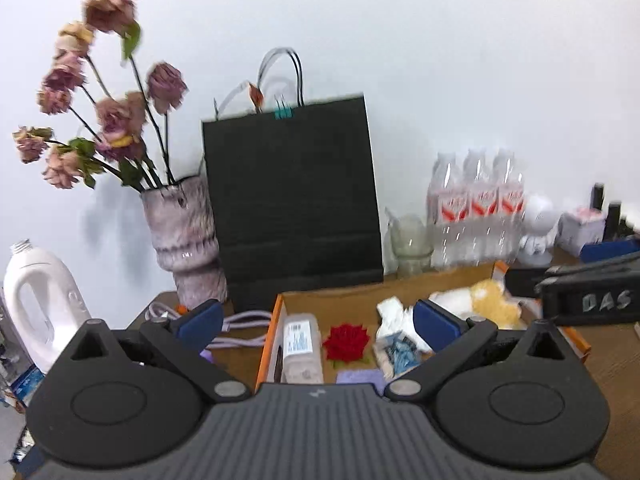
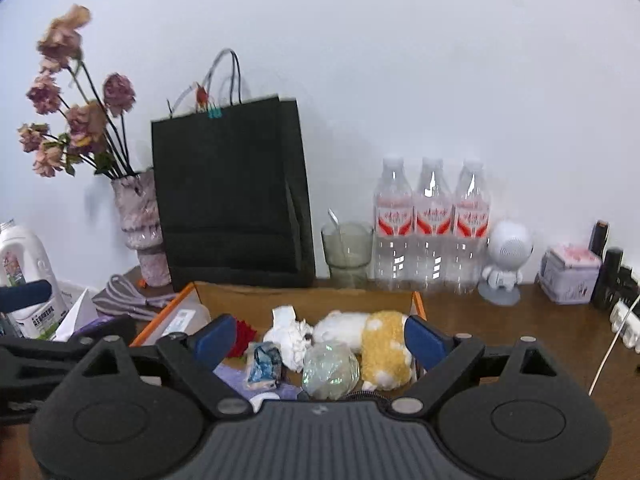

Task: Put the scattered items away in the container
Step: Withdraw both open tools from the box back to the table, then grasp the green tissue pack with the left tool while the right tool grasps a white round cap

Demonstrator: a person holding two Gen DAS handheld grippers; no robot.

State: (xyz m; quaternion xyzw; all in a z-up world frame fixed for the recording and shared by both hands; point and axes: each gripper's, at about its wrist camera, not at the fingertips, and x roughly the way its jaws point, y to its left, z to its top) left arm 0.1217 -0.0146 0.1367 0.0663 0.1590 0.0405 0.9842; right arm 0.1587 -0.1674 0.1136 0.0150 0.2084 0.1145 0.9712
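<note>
Both hand-held grippers, left (image 1: 318, 322) and right (image 2: 318, 338), spread, empty; one box (image 2: 304, 298); three water bottles (image 2: 432, 224).

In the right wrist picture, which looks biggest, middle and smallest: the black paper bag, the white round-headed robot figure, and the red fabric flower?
Largest to smallest, as they look:
1. Black paper bag
2. White round-headed robot figure
3. Red fabric flower, though the gripper's finger hides part of it.
</note>
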